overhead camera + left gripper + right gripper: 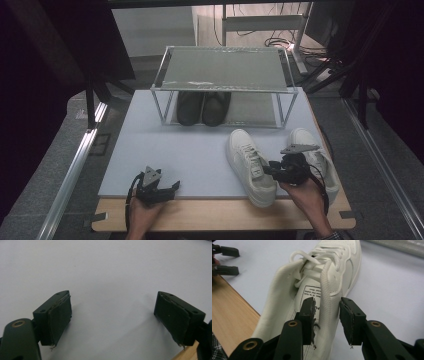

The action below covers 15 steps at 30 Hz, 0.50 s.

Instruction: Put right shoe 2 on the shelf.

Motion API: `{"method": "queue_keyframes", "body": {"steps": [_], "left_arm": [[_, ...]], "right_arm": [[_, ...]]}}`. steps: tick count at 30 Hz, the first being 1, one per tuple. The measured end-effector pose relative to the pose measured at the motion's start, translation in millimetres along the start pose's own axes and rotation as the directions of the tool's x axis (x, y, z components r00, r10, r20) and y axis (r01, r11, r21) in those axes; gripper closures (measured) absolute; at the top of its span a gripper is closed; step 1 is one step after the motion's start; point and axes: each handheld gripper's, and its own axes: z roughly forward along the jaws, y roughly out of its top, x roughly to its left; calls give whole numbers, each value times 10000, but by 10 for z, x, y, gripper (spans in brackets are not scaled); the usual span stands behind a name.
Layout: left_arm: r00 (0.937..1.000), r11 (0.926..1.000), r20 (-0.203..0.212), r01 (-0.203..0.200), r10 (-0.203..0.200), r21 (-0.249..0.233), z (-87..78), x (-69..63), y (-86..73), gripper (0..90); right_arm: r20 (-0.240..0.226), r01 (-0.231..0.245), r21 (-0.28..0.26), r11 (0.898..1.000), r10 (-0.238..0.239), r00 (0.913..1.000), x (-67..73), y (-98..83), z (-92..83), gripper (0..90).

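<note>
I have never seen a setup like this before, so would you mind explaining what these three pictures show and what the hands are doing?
No robot is involved: a person stands at a table holding a hand-held two-jaw gripper in each hand. The high view looks down from above the person. The other two pictures come from cameras riding on the grippers, looking along their black jaws.

On the light mat stand two white sneakers and, farther back, a metal shoe rack with a dark pair of shoes on its lower level.

The left gripper rests near the mat's front edge, jaws wide apart with nothing between them. The right gripper is at the nearer white sneaker: its jaws straddle the collar wall, one inside the opening, one outside. They are parted and do not visibly squeeze it. The second white sneaker lies just behind that hand.
</note>
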Motion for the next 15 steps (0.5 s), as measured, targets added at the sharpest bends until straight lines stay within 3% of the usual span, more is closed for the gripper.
{"method": "queue_keyframes", "body": {"steps": [8,15], "left_arm": [[10000,10000,-4,4,-4,0,0,0,0,147],[10000,10000,-3,3,-3,3,0,0,0,147]], "right_arm": [[49,-215,166,9996,215,9998,-28,18,66,733],[-499,-684,332,9971,700,9963,-101,38,75,801]]}}
